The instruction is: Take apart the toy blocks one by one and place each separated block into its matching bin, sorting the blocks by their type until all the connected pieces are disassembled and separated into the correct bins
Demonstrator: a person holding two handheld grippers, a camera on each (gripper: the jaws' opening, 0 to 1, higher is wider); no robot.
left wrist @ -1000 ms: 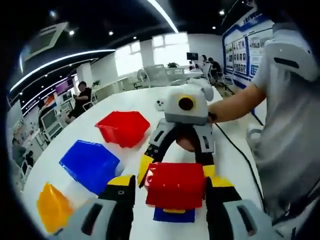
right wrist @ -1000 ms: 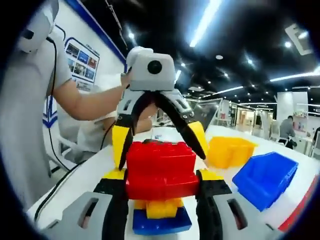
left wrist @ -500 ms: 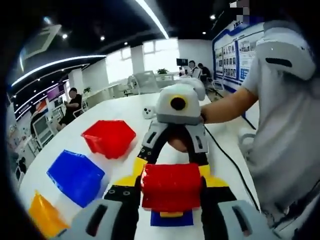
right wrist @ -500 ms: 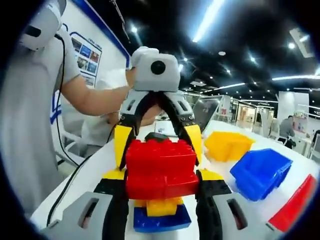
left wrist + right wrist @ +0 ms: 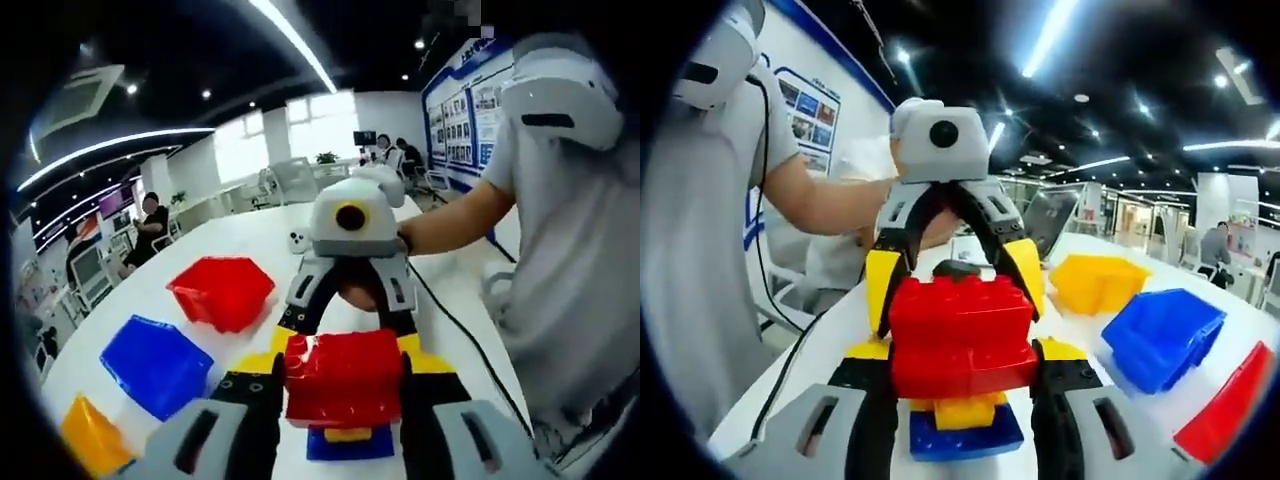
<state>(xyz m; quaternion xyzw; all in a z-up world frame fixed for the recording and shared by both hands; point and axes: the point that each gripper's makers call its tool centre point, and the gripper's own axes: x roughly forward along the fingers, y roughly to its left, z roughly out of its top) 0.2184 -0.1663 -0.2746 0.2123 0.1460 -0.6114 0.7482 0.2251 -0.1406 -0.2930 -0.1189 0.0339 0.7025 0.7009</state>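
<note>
Between its black jaws the left hand-held gripper (image 5: 338, 385) clamped the upper red block (image 5: 343, 375), while the right hand-held gripper (image 5: 962, 375) squeezed the red block below it (image 5: 962, 368) (a yellow block (image 5: 960, 410) and blue block (image 5: 965, 437) hung beneath). Both met head-on above the white worktop (image 5: 250, 225). Beyond stood a red bin (image 5: 222, 289), blue bin (image 5: 155, 362) and yellow bin (image 5: 90, 438).

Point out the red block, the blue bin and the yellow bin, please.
red block (image 5: 960, 335), right gripper view, its front face between the tongs.
blue bin (image 5: 1162, 335), right gripper view, its outer wall.
yellow bin (image 5: 1098, 282), right gripper view, its side wall.
</note>
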